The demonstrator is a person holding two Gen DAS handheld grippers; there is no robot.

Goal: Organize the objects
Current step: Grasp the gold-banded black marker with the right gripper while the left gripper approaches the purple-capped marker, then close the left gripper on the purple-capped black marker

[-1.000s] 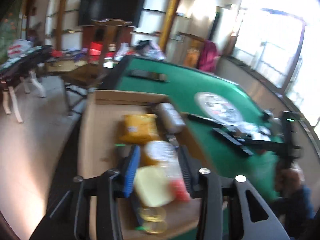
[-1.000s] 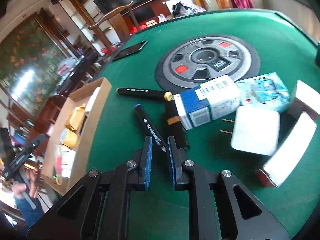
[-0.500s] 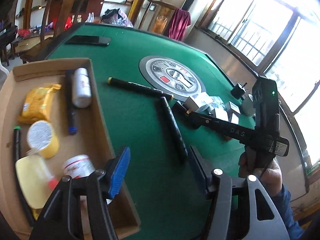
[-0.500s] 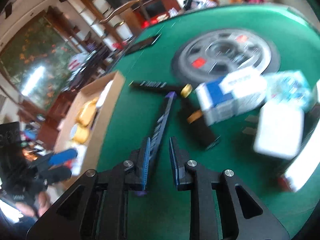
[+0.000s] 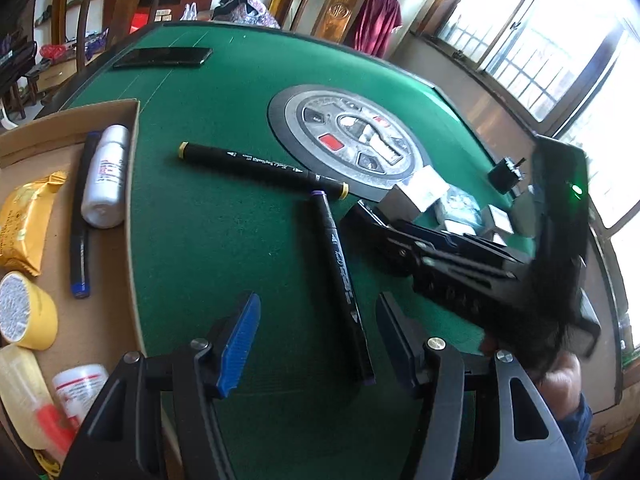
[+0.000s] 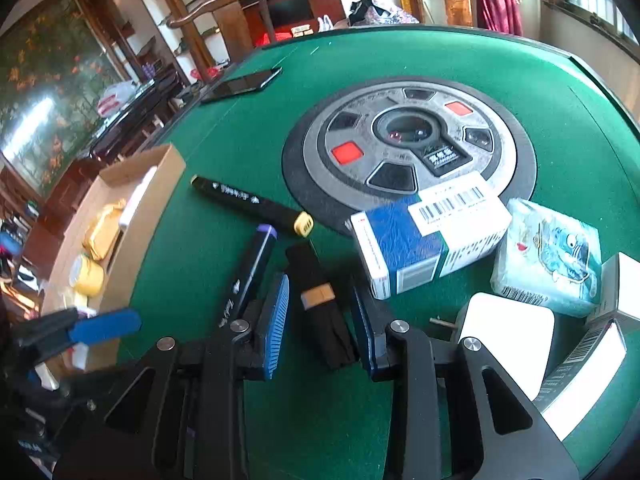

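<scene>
My left gripper [image 5: 320, 344] is open and empty over the green table; a purple-capped black marker [image 5: 340, 280] lies between its fingertips. A yellow-capped black marker [image 5: 260, 164] lies beyond it. My right gripper [image 6: 320, 320] is open around a black stick with a tan band [image 6: 318, 300], which lies on the felt. The purple-capped marker [image 6: 248, 276] is just left of it and the yellow-capped marker [image 6: 248, 200] beyond. The right gripper also shows in the left wrist view [image 5: 440, 256]. A cardboard tray [image 5: 134, 200] at the left holds a white bottle [image 5: 106, 176], a pen, yellow packets and tubs.
A blue-and-white box [image 6: 428, 236], a light-blue tissue pack [image 6: 548, 256], a white charger [image 6: 508, 336] and small white boxes [image 6: 588, 364] lie at the right. A round grey mahjong console [image 6: 408, 140] sits mid-table. A phone [image 6: 244, 82] lies at the far edge.
My left gripper swung from over the tray to the purple-capped marker. My right gripper opened and moved right, from the purple marker to the black stick.
</scene>
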